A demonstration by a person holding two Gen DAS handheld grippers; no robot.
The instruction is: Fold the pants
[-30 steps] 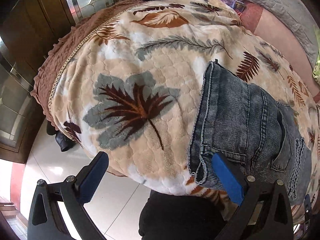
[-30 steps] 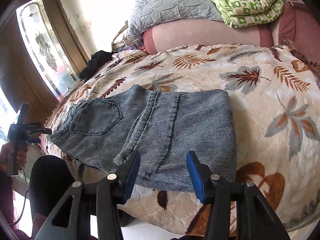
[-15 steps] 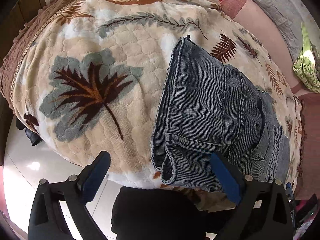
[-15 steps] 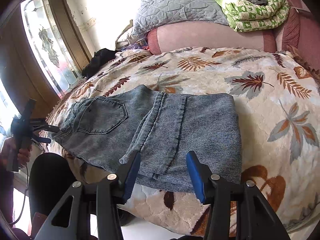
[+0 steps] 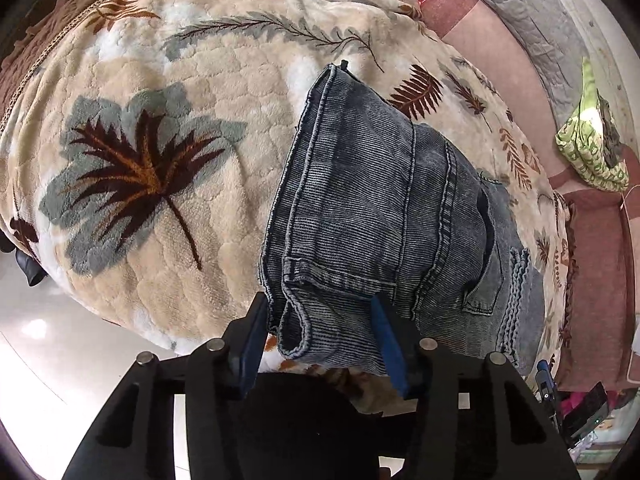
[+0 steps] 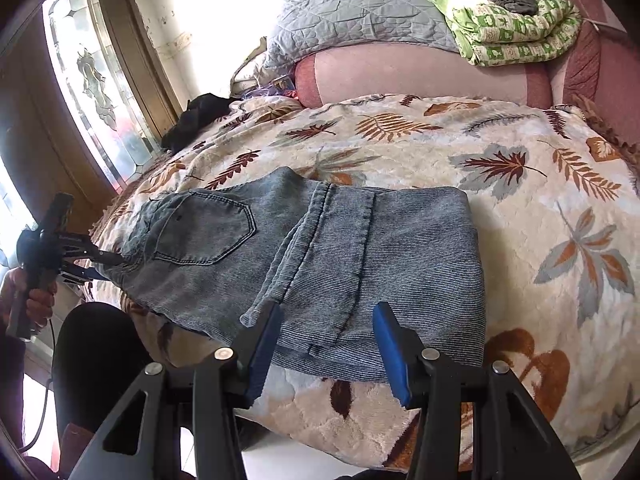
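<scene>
pants: grey-blue denim (image 6: 360,248), folded into a thick wad, lying on the bed near its front edge; back pocket (image 6: 204,228) faces up on the waist half
bed: leaf-print blanket (image 5: 160,168) covers it; the pants sit on top of it, well short of the pink headboard (image 6: 420,76)
left tongs: (image 5: 320,344) pointing steeply down at the waist end of the pants, jaws closing, blue pads either side of a folded corner of denim; pads look just short of pressing the cloth, hard to be sure at this angle
right tongs: (image 6: 326,350) at the leg end of the pants, jaws partly apart and not moving, hem layers between the pads, no clear clamp visible
left hand: (image 6: 38,300) gripping the tong handle, off the bed edge beside the waist end
beyond pants: grey quilt (image 6: 360,12) and green patterned blanket (image 6: 508,28) stacked on the headboard; black garment (image 6: 200,116) on the far bed corner by the glass door (image 6: 92,80)
</scene>
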